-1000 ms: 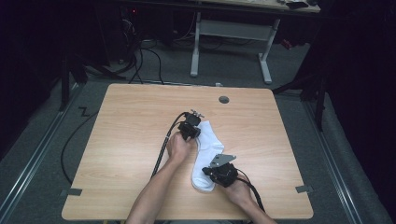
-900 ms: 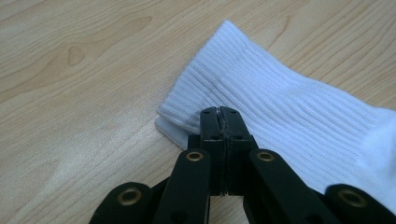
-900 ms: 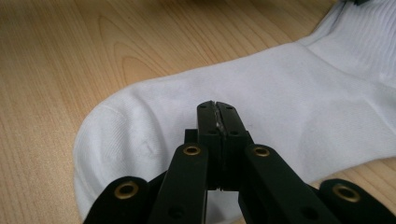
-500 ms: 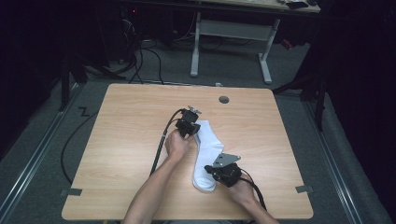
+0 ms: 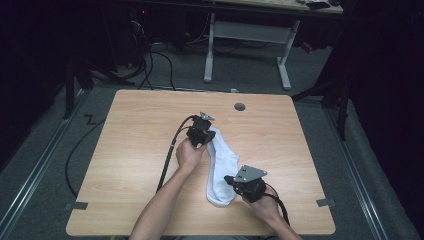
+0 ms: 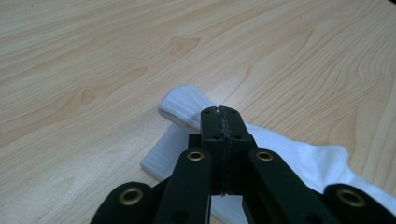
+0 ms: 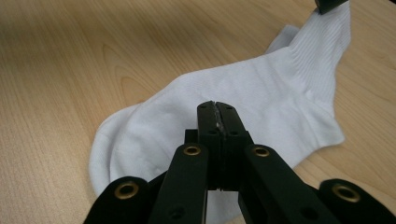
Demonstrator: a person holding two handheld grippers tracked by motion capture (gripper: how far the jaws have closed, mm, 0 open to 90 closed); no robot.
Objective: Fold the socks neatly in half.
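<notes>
You are hovering both grippers, left (image 5: 206,141) and right (image 5: 231,180), jaws closed and empty, over the sock (image 5: 222,162) lying mid-table (image 5: 125,150); open wide before pinching cuff and toe.

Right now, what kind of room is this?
Probably a lab or workshop: a bare wooden table stands on grey carpet, a metal-legged workbench sits behind it, and black cables trail across the floor.
</notes>
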